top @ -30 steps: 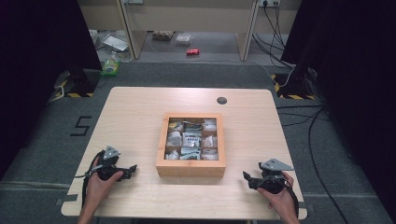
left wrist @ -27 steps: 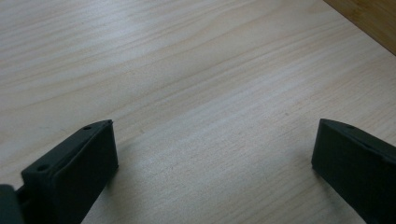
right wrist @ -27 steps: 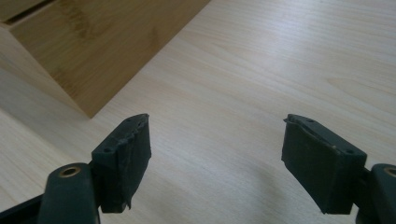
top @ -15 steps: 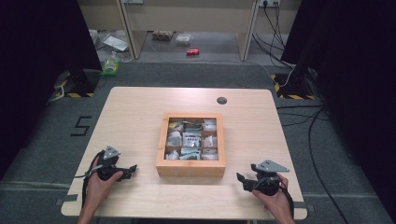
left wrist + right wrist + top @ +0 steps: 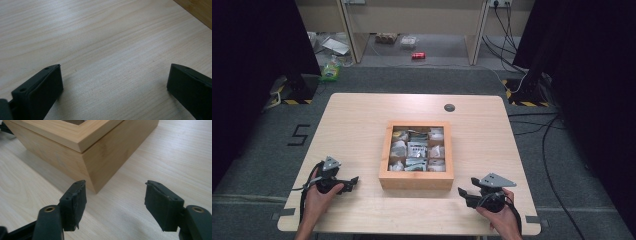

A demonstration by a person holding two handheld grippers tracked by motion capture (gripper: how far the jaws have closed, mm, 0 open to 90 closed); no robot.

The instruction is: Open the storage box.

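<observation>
A square wooden box point(image 5: 416, 181) stands in the middle of the table point(image 5: 357, 130), its compartments packed with several small wrapped items point(image 5: 417, 150). My left gripper point(image 5: 352, 183) rests on the table left of the box, held by a hand, pointing right. Its jaws stand wide open over bare wood point(image 5: 112, 77), with a corner of the box point(image 5: 197, 10) at the far right. My right gripper point(image 5: 463, 195) lies near the box's front right corner point(image 5: 100, 167) and points at it. Its jaws have just been closing but are still open point(image 5: 115, 195), with nothing between them.
A small dark round disc point(image 5: 449, 107) sits in the table near the far edge. The front edge runs close under both hands. On the floor beyond are a red can point(image 5: 418, 55), cables point(image 5: 532, 125) and cabinet legs.
My right gripper has slid left across the table towards the box's front right corner, and its jaws stand a little narrower. The left gripper has stayed put.
</observation>
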